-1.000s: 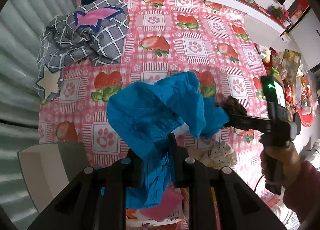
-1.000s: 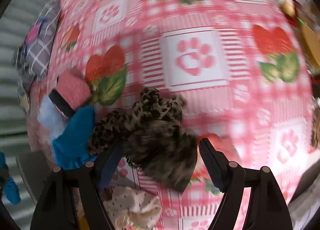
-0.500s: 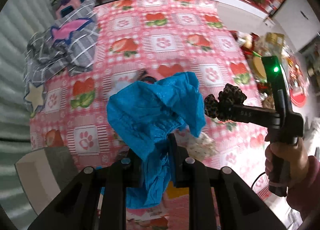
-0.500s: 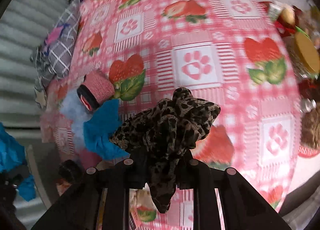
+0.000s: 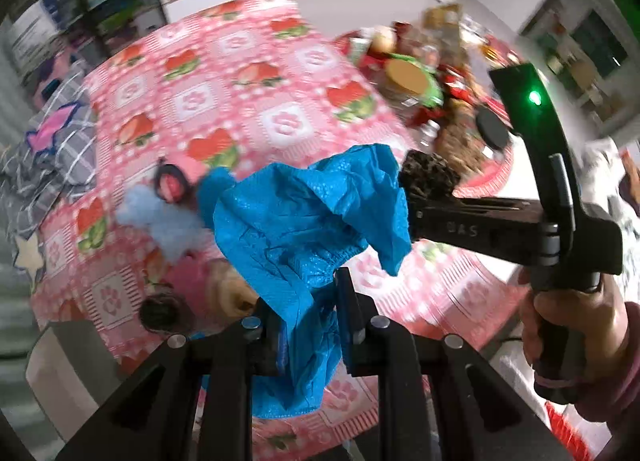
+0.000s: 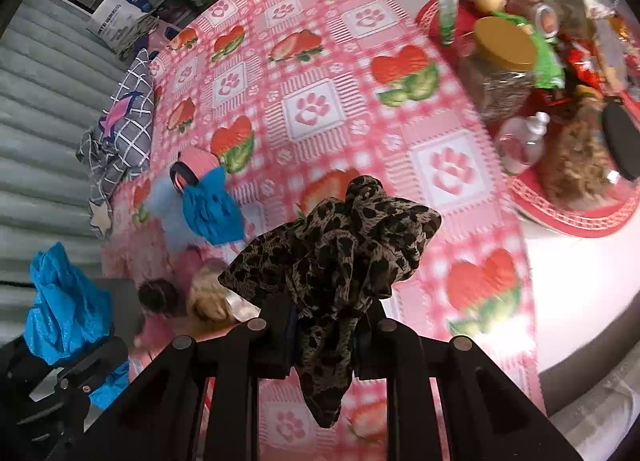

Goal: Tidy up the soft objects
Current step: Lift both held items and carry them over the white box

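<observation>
Left wrist view showed my left gripper [image 5: 308, 325] with its fingers nearly together, pinching a crumpled bright blue textured cloth [image 5: 304, 221] that bunched up above the jaws and hung below them, lifted clear of the pink strawberry-and-paw-print tablecloth [image 5: 240, 101]. Just to its right, my right gripper [image 5: 416, 197] pointed in sideways, its tip touching the blue cloth, a dark mottled bundle sitting on it. The right hand [image 5: 568, 325] gripped the handle, a green light glowing above.

From the right wrist view, the right gripper [image 6: 324, 325] was closed down on a leopard-print gauzy scarf [image 6: 340, 249], which puffed above the fingers and trailed between them, also held off the tablecloth [image 6: 308, 109].

Farther out on the cloth lay a second blue rag [image 6: 212, 209] touching a pale blue fluffy piece [image 6: 164, 201], with a pink rolled item [image 6: 192, 165] just behind. A grey checked blanket with a pink star [image 6: 128, 121] sat near the far left edge. A red woven tray of jars and snacks [image 6: 560, 205] stood to the right.
</observation>
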Available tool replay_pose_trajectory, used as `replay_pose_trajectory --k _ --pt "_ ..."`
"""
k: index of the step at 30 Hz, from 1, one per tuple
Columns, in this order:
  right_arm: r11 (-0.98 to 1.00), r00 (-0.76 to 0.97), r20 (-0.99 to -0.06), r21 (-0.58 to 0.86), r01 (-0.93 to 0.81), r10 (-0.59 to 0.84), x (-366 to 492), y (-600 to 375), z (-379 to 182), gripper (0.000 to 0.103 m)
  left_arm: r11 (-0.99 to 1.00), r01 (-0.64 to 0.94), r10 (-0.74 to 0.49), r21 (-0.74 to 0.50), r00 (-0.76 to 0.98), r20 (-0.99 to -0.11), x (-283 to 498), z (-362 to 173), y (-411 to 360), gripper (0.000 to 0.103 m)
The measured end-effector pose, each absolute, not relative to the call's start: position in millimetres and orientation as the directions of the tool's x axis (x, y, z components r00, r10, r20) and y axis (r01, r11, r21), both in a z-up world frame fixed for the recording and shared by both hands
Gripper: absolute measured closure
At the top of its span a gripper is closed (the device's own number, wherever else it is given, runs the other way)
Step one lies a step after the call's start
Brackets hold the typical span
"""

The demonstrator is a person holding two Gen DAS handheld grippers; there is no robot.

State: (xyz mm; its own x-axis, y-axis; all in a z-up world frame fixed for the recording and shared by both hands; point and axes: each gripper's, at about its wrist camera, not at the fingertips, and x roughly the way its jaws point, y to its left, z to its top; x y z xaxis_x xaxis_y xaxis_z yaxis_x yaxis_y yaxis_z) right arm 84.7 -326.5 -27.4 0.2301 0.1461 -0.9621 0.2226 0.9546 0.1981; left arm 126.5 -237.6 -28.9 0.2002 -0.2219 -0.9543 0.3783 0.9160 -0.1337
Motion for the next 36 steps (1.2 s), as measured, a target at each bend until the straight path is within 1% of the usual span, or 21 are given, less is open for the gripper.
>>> replay_pose_trajectory --k 6,10,13,17,24,32,36 --pt "0.967 0.229 -0.97 0.133 0.216 0.082 36.5 -323.9 -13.6 0.082 0.838 0.522 -0.258 -0.158 0.125 -0.958 80.2 -29.8 -267.6 0.081" --pt "0.972 0.222 -0.974 0.101 0.212 0.053 10.2 -317.9 -9.8 0.082 0.784 0.594 -0.272 -0.182 0.064 -0.96 47.2 -35.0 -274.3 0.081" --pt "0.975 0.211 -0.976 0.096 0.201 0.053 -6.6 -310.0 -10.3 0.082 0.75 0.636 -0.263 -0.182 0.033 -0.964 22.1 -39.4 -269.0 0.081" --pt "0.98 0.186 -0.98 0.104 0.171 0.071 -28.1 -292.3 -14.3 0.082 0.748 0.642 -0.238 -0.169 0.023 -0.971 -0.4 -46.5 -247.4 0.081" --pt "0.987 0.155 -0.98 0.138 0.085 0.124 -54.6 -246.0 -22.0 0.082 0.832 0.536 -0.211 -0.144 0.064 -0.975 -14.9 -48.7 -188.0 0.081" --pt "0.984 0.122 -0.978 0.161 -0.075 0.169 -61.2 -183.1 -18.2 0.082 0.94 0.314 -0.195 -0.133 0.177 -0.965 -21.9 -33.8 -110.1 0.081" --pt "0.97 0.116 -0.977 0.159 -0.182 0.181 -59.4 -147.3 -10.3 0.082 0.973 0.198 -0.161 -0.115 0.235 -0.959 -27.0 -25.7 -75.6 0.081"
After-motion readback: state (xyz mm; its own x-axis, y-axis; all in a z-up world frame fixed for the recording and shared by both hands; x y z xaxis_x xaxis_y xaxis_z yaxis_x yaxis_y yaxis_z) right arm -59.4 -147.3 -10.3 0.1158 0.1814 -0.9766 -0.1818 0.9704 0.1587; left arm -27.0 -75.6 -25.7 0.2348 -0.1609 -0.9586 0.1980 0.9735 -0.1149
